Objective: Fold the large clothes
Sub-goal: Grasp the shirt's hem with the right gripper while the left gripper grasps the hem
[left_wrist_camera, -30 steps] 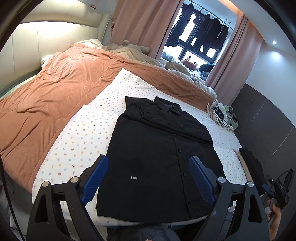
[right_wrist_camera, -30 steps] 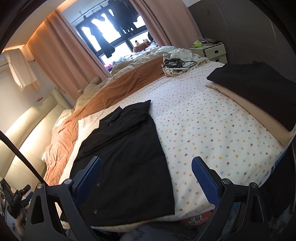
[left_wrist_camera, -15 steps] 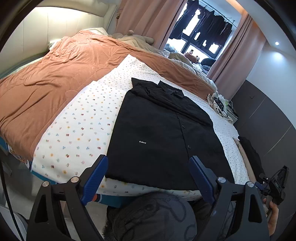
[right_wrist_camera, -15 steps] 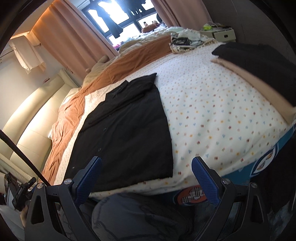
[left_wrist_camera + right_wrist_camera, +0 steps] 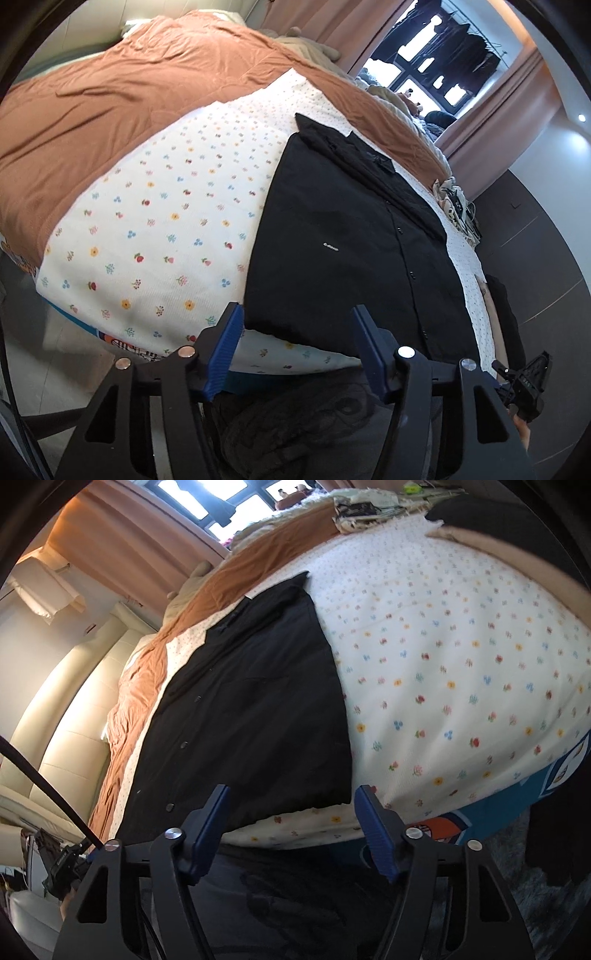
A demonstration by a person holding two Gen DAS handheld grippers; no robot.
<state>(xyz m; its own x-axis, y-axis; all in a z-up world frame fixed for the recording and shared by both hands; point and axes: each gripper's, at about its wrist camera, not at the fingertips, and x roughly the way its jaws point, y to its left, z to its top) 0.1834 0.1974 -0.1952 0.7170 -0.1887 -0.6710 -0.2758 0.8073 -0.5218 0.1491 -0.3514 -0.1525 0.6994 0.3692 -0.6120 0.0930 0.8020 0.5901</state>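
1. Two grippers sit low at the foot of the bed (image 5: 155,236), each aimed at a hem corner of the shirt (image 5: 354,236)
2. Shirt lies flat and buttoned on the floral sheet (image 5: 461,672), collar toward 12 o'clock, hem toward 6 o'clock near the mattress edge — its sleeves look already tucked across the chest
3. Left gripper (image 5: 297,347): the jaws have just been closing and now stand about half apart; the hem corner shows in the gap at 12 o'clock, but the pads press on nothing
4. Right gripper (image 5: 291,825): the jaws have likewise just been narrowing, half apart, with the other hem corner framed at 12 o'clock and no cloth pinched
5. Step in hand, as I judge it — the reach for the hem, ahead of the lengthwise fold toward the collar
6. Next move calls for both pairs of pads to slide onto the hem and catch only the shirt, not the sheet beneath, then lift evenly so the edge stays straight
7. Folded dark clothes (image 5: 517,520) lie at 1 o'clock in the right view, well apart from the shirt
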